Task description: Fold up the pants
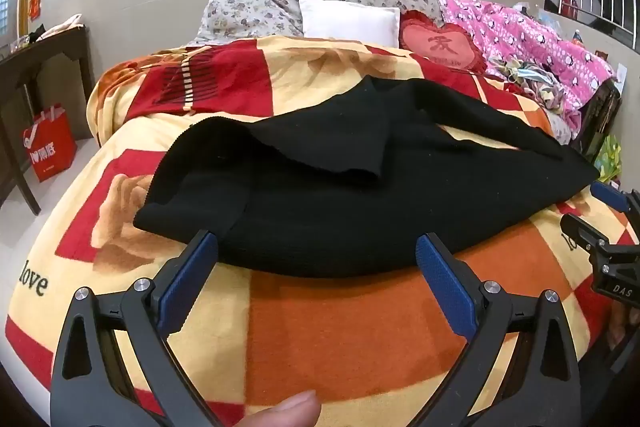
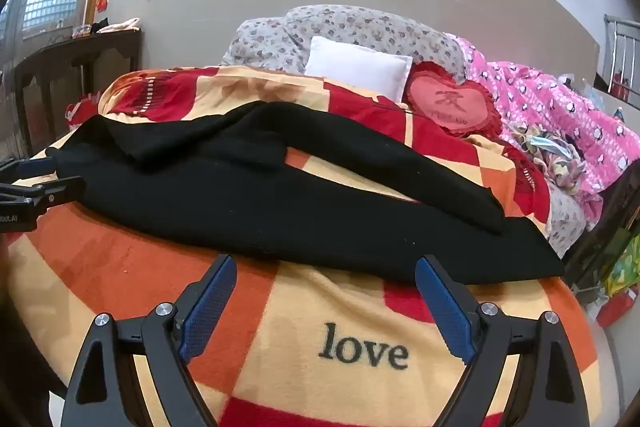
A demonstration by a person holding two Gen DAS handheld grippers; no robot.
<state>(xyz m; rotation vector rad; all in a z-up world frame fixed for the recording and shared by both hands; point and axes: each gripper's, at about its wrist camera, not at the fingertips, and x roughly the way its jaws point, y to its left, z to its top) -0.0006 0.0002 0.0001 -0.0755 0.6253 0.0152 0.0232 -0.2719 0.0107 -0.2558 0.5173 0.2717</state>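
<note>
Black knit pants (image 1: pixel 360 187) limp, light, rumpled near bed's (image 1: pixel 340 339) front edge; pinch near hem; both jaws spread, empty

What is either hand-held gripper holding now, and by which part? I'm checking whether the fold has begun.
Nothing is held. The left hand-held gripper and right hand-held gripper are both open just short of the near edge of the black pants, gripping nothing.

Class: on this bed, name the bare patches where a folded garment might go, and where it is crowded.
Free: blanket between black pants and near edge; also beyond them, before white pillow. Crowded: pink quilt side with loose clothes.
</note>
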